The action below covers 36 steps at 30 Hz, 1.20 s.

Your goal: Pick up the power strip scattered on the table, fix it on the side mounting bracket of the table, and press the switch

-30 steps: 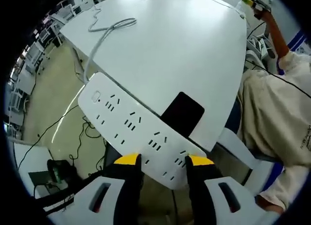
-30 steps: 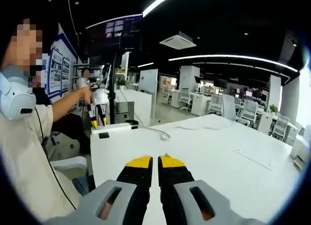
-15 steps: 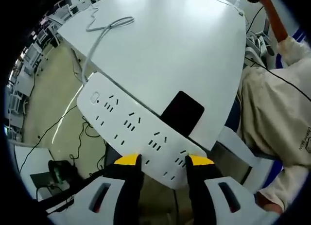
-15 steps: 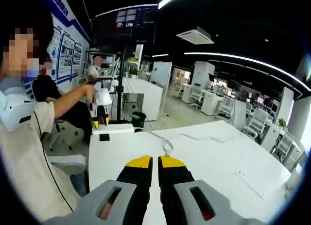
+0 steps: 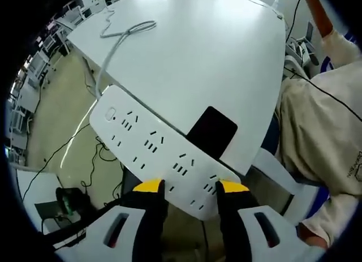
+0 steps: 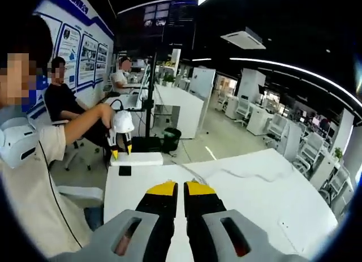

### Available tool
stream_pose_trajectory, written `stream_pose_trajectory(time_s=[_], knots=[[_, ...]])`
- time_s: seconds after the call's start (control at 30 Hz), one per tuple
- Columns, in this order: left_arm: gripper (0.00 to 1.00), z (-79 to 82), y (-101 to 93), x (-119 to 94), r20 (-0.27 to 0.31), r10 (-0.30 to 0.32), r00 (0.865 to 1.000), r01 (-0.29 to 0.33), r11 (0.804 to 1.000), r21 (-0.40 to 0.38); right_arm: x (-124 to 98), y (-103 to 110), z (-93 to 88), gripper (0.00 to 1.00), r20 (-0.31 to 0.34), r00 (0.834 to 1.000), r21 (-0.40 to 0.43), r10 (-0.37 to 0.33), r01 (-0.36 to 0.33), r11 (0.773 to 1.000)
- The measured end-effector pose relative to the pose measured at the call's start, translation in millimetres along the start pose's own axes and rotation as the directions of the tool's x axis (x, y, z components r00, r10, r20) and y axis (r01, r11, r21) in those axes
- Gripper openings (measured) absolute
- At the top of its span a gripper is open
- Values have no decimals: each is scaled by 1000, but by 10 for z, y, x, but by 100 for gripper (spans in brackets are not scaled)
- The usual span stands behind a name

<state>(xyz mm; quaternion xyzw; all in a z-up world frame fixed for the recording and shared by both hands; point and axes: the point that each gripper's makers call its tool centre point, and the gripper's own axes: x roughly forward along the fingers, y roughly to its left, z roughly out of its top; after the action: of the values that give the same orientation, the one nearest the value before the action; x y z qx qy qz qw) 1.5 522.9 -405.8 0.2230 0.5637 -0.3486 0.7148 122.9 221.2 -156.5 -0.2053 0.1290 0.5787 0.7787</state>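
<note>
A long white power strip (image 5: 153,146) hangs just off the white table's (image 5: 215,58) edge, its sockets facing me. My left gripper (image 5: 190,187) is shut on the strip's near end, one yellow-tipped jaw on each long side. Its grey cable (image 5: 121,38) curls away over the tabletop. A black rectangular bracket (image 5: 212,132) sits at the table edge right behind the strip. In the right gripper view, my right gripper (image 6: 181,187) is shut on nothing above the table (image 6: 237,183). Far off, the left gripper (image 6: 120,132) holds the strip (image 6: 137,158) by the black bracket (image 6: 124,171).
A person in a beige shirt (image 5: 322,132) stands close at the table's side. Dark cables (image 5: 99,157) lie on the floor below the edge. Two seated people (image 6: 62,98) and rows of desks and chairs (image 6: 266,117) stand beyond the table.
The left gripper and strip have stayed put. The right gripper's camera has risen and tilted, showing more of the room. The person's raised arm has left the left gripper view.
</note>
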Motion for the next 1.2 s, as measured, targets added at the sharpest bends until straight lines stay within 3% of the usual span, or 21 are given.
stream_pose_trajectory(time_s=[0.3, 0.7, 1.0, 1.2], knots=[[42, 11, 5, 10, -30, 2, 1000, -2, 1000, 3, 308, 39, 112, 1, -54, 998, -27, 41, -42, 999], [42, 7, -4, 7, -26, 6, 1000, -6, 1000, -7, 680, 133, 333, 1, -107, 990, -88, 92, -102, 991], [42, 2, -4, 1, -31, 7, 999, -7, 1000, -6, 934, 196, 367, 0, -167, 979, -128, 116, -138, 982], [42, 2, -6, 2, -26, 6, 1000, -7, 1000, -5, 1216, 218, 384, 0, -202, 968, -130, 150, -178, 975]])
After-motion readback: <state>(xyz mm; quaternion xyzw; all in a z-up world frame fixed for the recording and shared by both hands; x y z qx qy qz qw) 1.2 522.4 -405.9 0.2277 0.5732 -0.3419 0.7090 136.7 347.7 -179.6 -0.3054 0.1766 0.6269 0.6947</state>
